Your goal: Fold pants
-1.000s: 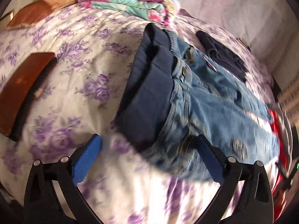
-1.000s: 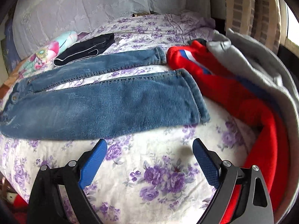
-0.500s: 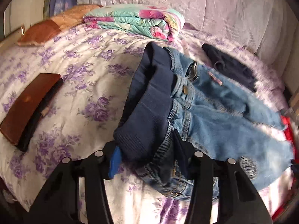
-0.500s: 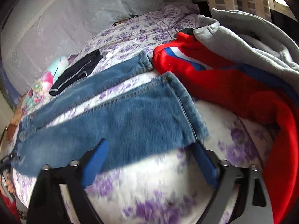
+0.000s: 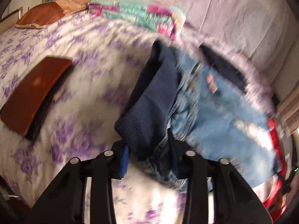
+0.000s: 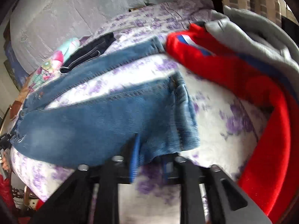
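Blue jeans (image 5: 214, 115) lie spread on the purple-flowered bed sheet (image 5: 84, 59), their wide dark-blue ribbed waistband (image 5: 149, 100) nearest the left wrist camera. My left gripper (image 5: 148, 155) is closing, and the near corner of the waistband is bunched between its pads. In the right wrist view the jeans (image 6: 104, 123) stretch away to the left, both legs apart. The near leg's hem (image 6: 185, 115) lies close to my right gripper (image 6: 149, 160), whose jaws are closing with the lower edge of that leg pinched between the blue pads.
A brown flat case (image 5: 31, 97) lies left of the waistband. A folded floral blanket (image 5: 142, 13) and a brown pillow (image 5: 56, 9) sit at the bed's far side. A dark garment (image 6: 89, 54) lies beyond the jeans. A red garment (image 6: 243, 82) and a grey one (image 6: 252, 37) are piled right.
Both grippers went from wide open to closed on the jeans. The left took the waistband corner, the right the near leg's lower edge by the hem. The denim there has bunched up.
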